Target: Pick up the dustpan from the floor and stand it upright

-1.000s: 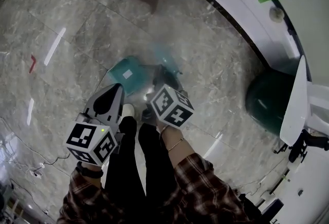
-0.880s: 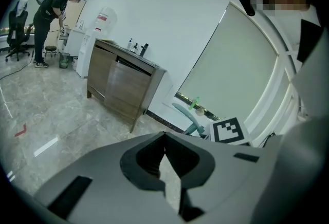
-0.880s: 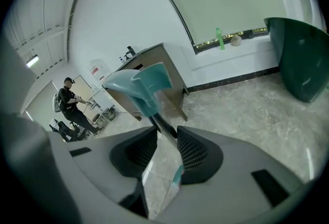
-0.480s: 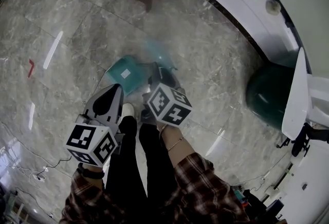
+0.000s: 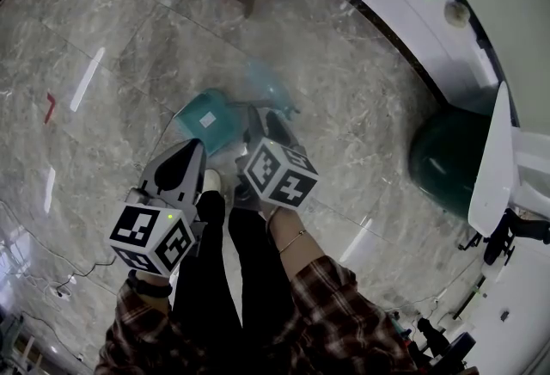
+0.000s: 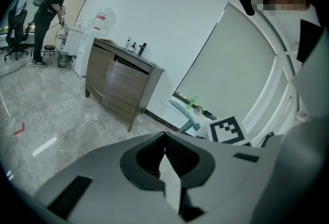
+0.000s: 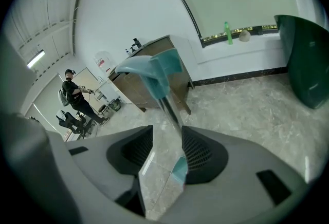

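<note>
Fingers of the left gripper meet at their tips with nothing between them, pointing out over the grey marble floor. Beyond them and to their left stands a brown wooden cabinet.

To the right, the right gripper has its fingers apart and opening. The thin metal shaft of the teal plastic dustpan rises between them, close against the right-hand finger; whether a pad touches it I cannot tell. The dustpan stands upright. Its teal handle grip is above and beyond the fingertips, and a bit of its teal pan shows low between the fingers. In the head view the pan sits on the floor just ahead of both grippers.

Right of the right fingers, well apart, a dark green rounded container stands on the floor.
</note>
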{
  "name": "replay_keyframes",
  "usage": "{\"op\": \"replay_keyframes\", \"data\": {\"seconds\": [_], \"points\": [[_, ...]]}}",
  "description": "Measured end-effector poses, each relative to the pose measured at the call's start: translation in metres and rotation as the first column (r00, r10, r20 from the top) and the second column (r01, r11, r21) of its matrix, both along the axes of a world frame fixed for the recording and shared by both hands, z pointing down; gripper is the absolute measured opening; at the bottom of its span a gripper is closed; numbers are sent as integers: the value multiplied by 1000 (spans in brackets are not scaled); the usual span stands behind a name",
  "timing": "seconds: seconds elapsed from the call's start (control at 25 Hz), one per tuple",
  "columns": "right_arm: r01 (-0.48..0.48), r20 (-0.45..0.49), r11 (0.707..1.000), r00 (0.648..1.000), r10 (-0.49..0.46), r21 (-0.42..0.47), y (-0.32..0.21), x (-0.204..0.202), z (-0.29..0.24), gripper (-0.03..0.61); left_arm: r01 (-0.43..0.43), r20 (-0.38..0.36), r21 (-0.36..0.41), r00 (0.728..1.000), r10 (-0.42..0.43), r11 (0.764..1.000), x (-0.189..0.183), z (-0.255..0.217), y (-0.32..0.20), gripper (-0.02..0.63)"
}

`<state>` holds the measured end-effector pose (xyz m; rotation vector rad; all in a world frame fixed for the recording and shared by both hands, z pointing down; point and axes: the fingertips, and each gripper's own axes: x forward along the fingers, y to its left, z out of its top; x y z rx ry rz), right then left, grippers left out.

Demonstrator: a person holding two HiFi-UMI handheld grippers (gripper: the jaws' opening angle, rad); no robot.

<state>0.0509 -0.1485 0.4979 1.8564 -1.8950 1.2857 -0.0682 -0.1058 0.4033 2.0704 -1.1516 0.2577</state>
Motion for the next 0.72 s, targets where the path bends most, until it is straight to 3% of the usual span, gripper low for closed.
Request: {"op": "replay_keyframes", "data": {"seconds": [0.4,0.6,0.72], "points": [[60,7,997,998,-60,-37,26,6,-7,163,-11,-6,14,1000,11,1000,13,-17,6,11],[111,45,993,993,-110,-30,42,11,-55,161,-37,-21,56,999,38,998,29,-68,4,11],[140,68,990,988,-142,36,41,22,-106,161,-54,-28,103,998,57,993,41,-111,-2,11]]}}
